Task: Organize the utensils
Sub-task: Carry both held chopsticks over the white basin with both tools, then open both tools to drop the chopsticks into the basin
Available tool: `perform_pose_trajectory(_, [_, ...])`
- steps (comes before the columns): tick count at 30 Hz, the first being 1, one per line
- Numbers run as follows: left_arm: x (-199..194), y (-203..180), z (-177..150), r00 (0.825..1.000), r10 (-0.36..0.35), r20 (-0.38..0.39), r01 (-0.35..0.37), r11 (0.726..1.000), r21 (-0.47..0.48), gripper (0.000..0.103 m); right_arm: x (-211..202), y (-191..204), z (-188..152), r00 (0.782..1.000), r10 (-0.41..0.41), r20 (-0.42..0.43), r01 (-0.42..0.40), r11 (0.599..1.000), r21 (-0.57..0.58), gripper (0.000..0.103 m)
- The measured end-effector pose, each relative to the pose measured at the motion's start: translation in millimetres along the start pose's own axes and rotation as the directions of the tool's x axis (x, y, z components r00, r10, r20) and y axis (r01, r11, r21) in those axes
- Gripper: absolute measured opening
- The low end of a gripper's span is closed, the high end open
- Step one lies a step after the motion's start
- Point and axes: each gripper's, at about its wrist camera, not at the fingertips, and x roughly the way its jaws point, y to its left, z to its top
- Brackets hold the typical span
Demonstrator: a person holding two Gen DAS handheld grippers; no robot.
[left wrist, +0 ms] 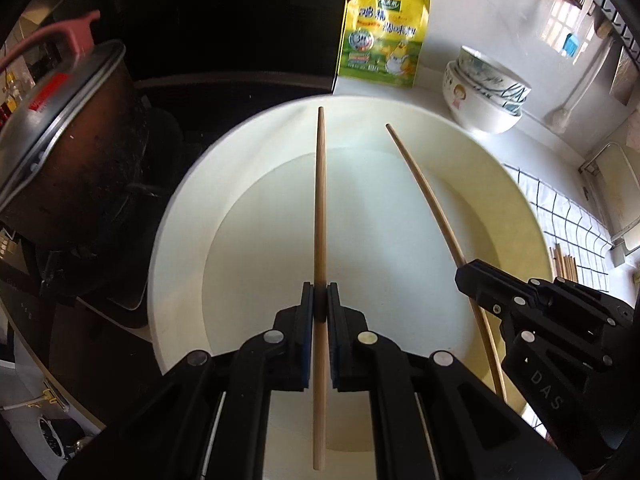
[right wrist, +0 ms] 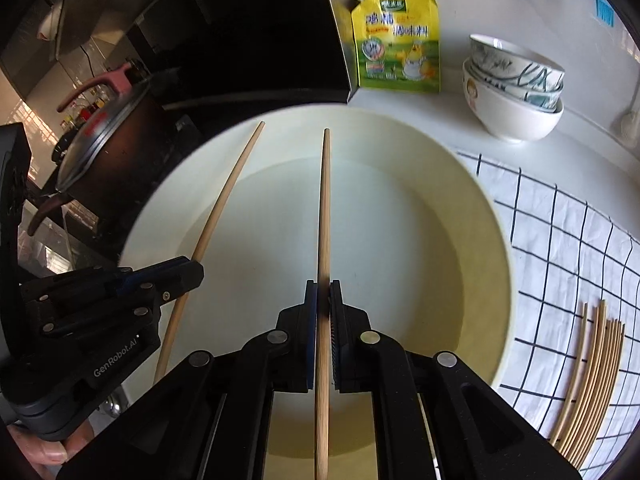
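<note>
Two tools hang over one wide cream basin (left wrist: 520, 216) that fills most of both views and sits on a white tabletop (right wrist: 420, 120). Its floor looks wet or glossy, though whether water stands in it is hard to tell.

Largest after the basin is one dark lidded pot (left wrist: 72, 152) at its left edge, with a pink handle; the fisheye bends it and the edge of the picture cuts it off. Right of the basin lies one white cloth with a black grid (right wrist: 560, 248).

The left tool (left wrist: 320, 304) is clenched on one wooden chopstick (left wrist: 320, 200), which runs straight ahead over the basin. The right tool (right wrist: 323, 300) is clamped the same way on a second chopstick (right wrist: 325, 208). Each tool shows in the other's view, at the side.

Behind the basin stands one yellow spouted pouch (right wrist: 396, 40); its print is too small to read. Beside it sits one stack of bowls (right wrist: 516, 84), three as far as I can count.

On the cloth lies a bundle of more chopsticks (right wrist: 592, 380), roughly eight, packed too close for a sure count. A fingertip (right wrist: 48, 452) shows under the left tool.
</note>
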Motion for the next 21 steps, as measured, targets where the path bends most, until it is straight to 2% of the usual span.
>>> perform_pose_trajectory(8, [20.3,-1.9,1.5,0.999,-0.014,-0.05,0.014,1.0,0.003,0.008,14.7,-5.1,-0.5,0.998,-0.045,-0.037,0.046,0.999,0.022,0.006])
perform_pose_trajectory(9, [19.9,-0.4,1.2,0.999,-0.012,-0.048,0.012,1.0,-0.001,0.01,12.8,-6.4,-0.5,0.998,-0.046,-0.03,0.047,0.999,0.026,0.009])
perform_pose_trajectory(10, [18.0,0.4,0.9,0.999,-0.01,-0.045,0.009,1.0,-0.005,0.017,10.4,-7.5,-0.4,0.999,-0.049,-0.024,0.049,0.998,0.029,0.015])
perform_pose_trajectory(13, [11.2,2.2,1.2,1.0,-0.005,-0.026,0.004,1.0,-0.01,0.029,3.1,-9.7,-0.1,0.998,-0.061,0.0,0.061,0.998,0.029,0.018])
perform_pose_trajectory(21, [-9.1,-1.1,-2.9,1.0,-0.003,0.014,0.004,1.0,-0.009,0.037,-19.2,-11.1,-7.2,0.998,-0.06,0.016,0.059,0.998,0.027,0.018])
